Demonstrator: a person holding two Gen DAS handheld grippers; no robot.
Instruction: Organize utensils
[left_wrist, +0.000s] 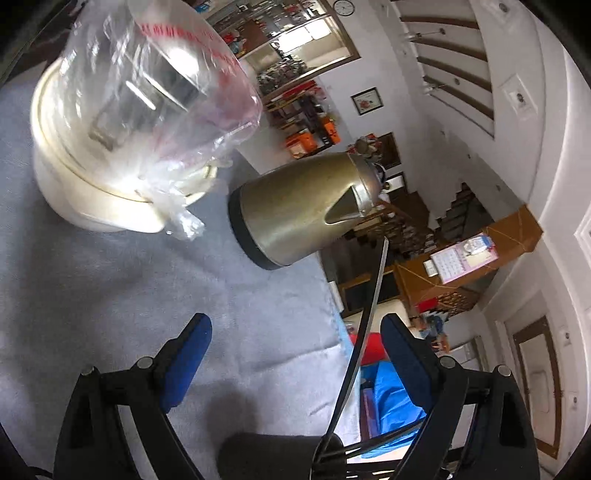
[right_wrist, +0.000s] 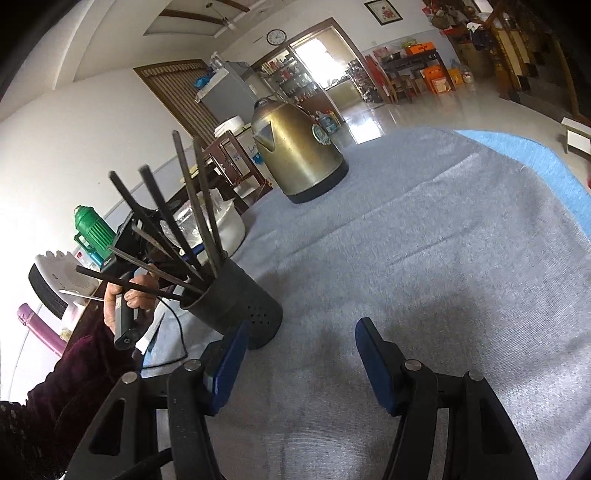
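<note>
Your right gripper (right_wrist: 299, 360) hovers with fingers apart and empty, just beside the black perforated cylindrical holder (right_wrist: 236, 306) of dark chopsticks (right_wrist: 192, 195) on the grey-clothed counter (right_wrist: 424, 258). Your left gripper (left_wrist: 295, 354) has fingers apart; one dark chopstick (left_wrist: 371, 306) lies between them, contact unclear. Brass-coloured metal kettle (right_wrist: 295, 155) stands beyond the holder.

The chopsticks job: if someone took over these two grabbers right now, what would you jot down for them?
Left gripper: open, empty, hanging above the black holder.
Right gripper: open, empty, over the grey cloth just right of the holder.
Black chopsticks: a fanned bunch stands in the holder; one rises between the left fingers, ungripped.
Brass kettle and white cooker stand farther back.
No loose chopsticks show on the cloth; check outside the views for more.
</note>
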